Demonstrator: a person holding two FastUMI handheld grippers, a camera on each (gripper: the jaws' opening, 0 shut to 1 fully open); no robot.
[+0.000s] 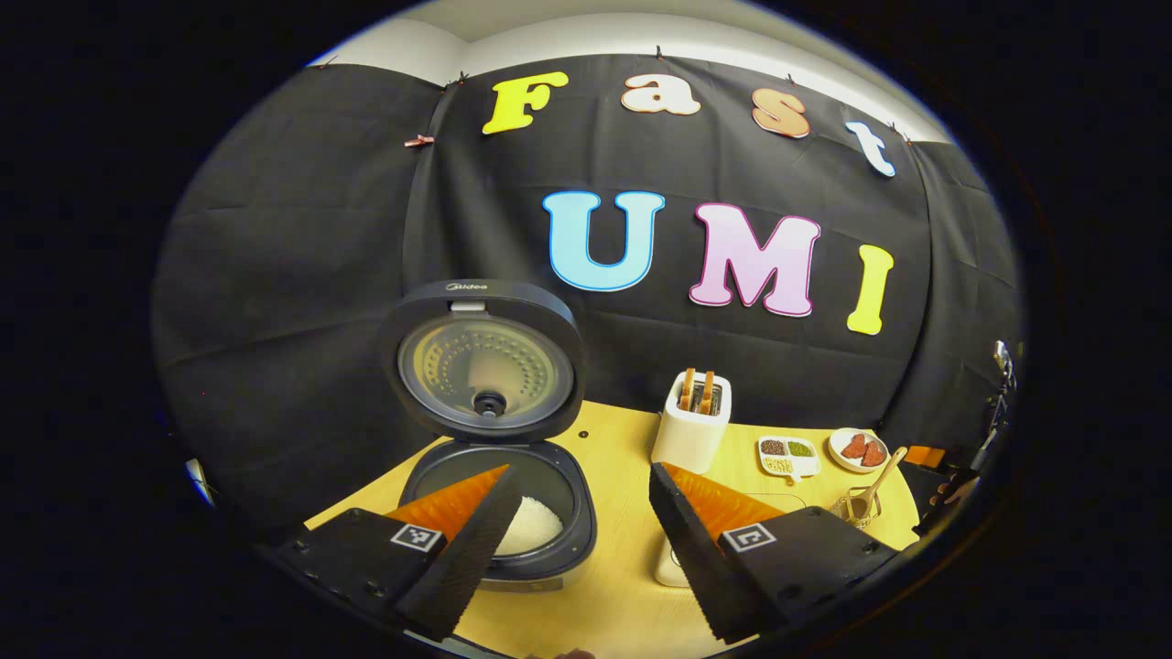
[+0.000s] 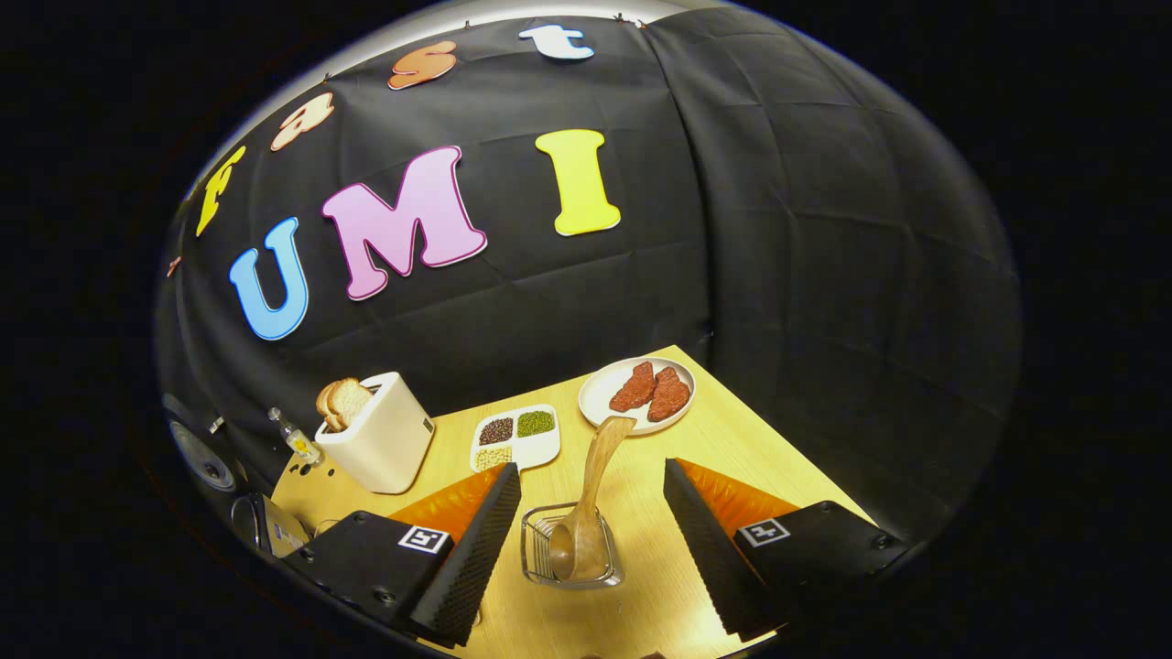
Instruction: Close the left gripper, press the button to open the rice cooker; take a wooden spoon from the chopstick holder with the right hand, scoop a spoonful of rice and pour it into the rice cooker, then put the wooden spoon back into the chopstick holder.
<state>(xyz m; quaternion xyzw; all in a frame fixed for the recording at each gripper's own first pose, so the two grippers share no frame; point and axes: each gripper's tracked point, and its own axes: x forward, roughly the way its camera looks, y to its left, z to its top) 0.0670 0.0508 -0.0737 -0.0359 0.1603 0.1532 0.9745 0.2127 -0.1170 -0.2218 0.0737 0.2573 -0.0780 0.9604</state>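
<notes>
The rice cooker stands open on the wooden table, its lid raised upright, with white rice inside the pot. My left gripper hovers open just in front of it, nothing between its fingers. In the right gripper view, a wire chopstick holder holds the wooden spoon, bowl down and handle leaning toward the back. My right gripper is open, one finger on each side of the holder and not touching the spoon. The holder and spoon also sit at the table's right end in the left gripper view.
A white toaster with bread stands behind, beside a divided dish of grains and a plate with red pieces. A small bottle stands left of the toaster. A white object lies partly hidden under my left gripper's right finger.
</notes>
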